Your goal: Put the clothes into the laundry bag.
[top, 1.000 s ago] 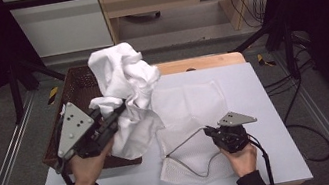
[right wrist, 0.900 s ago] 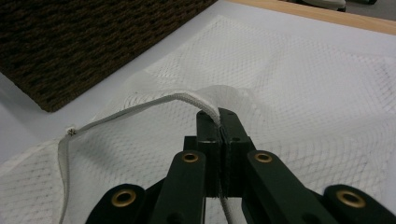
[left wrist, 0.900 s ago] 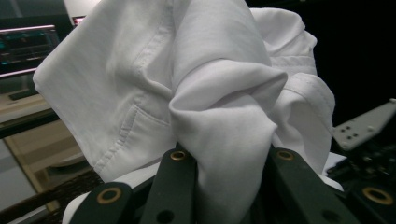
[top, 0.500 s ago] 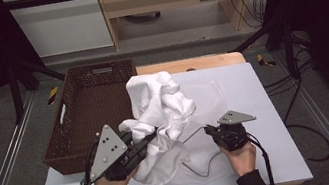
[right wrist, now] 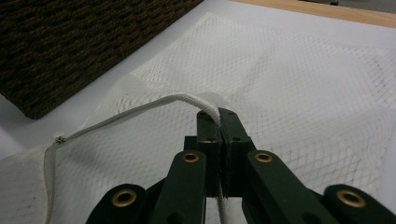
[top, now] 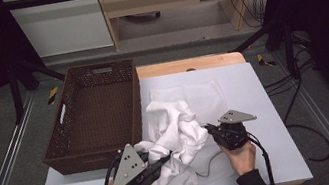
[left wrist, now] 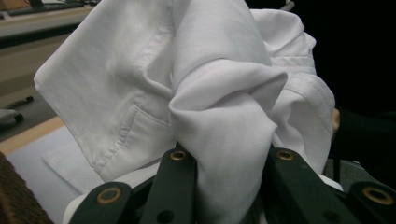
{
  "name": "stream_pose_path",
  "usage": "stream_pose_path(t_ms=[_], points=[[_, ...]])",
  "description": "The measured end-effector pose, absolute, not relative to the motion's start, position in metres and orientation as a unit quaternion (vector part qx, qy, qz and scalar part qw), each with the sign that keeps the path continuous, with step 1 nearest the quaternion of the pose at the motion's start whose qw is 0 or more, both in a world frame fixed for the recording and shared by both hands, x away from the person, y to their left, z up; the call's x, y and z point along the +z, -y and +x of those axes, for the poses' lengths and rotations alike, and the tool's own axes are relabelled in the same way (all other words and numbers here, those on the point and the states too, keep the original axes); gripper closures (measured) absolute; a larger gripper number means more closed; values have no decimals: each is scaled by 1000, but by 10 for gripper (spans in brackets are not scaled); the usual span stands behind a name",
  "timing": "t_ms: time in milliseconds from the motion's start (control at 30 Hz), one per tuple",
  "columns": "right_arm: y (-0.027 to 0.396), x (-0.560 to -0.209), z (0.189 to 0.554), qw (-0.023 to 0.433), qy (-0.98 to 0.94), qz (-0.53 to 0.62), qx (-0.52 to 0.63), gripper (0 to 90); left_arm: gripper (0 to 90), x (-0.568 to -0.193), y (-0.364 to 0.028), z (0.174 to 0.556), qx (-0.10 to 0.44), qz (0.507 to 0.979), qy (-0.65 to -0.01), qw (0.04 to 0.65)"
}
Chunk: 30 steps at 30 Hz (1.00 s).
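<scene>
**A:** What does the left gripper [top: 161, 160] have hold of?

**B:** A white shirt [top: 176, 138]. In the left gripper view its fingers [left wrist: 177, 182] are closed around a thick fold of the cloth [left wrist: 219, 107], which bulges up between them, so they stand partly apart with the bunched fabric pinched in between.

**A:** And where is the shirt lying?

**B:** Crumpled at the front middle of the tabletop [top: 268, 120], just beside the near right corner of the brown wicker basket [top: 95, 116]. Its lower part rests on the tabletop, and the rest is heaped up between the two grippers, over the near edge of a white mesh bag [top: 206, 95] that is spread flat.

**A:** The right gripper [top: 211, 131]?

**B:** Its fingers [right wrist: 208, 135] are pressed fully together on the white drawstring [right wrist: 140, 109] of the mesh bag [right wrist: 303, 74]. The cord arches out from the tips and runs off to the left, ending in a small knot. The gripper sits low over the tabletop, right of the shirt, and the shirt's edge touches its front.
</scene>
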State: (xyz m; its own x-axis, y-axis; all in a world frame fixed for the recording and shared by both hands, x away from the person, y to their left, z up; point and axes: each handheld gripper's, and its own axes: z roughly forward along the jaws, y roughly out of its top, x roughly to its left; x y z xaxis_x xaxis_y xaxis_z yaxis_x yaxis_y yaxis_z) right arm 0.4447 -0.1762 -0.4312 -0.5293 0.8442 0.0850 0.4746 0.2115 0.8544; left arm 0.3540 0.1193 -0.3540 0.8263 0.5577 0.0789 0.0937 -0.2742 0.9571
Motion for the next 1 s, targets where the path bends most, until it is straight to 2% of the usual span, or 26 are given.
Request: stream_pose_path(t_ms=[600, 1000], points=[[184, -435, 448, 210, -738, 455, 453, 884, 773, -412, -89, 357, 149, 838, -192, 489], [180, -438, 448, 211, -741, 453, 448, 884, 768, -435, -51, 384, 122, 876, -183, 428]])
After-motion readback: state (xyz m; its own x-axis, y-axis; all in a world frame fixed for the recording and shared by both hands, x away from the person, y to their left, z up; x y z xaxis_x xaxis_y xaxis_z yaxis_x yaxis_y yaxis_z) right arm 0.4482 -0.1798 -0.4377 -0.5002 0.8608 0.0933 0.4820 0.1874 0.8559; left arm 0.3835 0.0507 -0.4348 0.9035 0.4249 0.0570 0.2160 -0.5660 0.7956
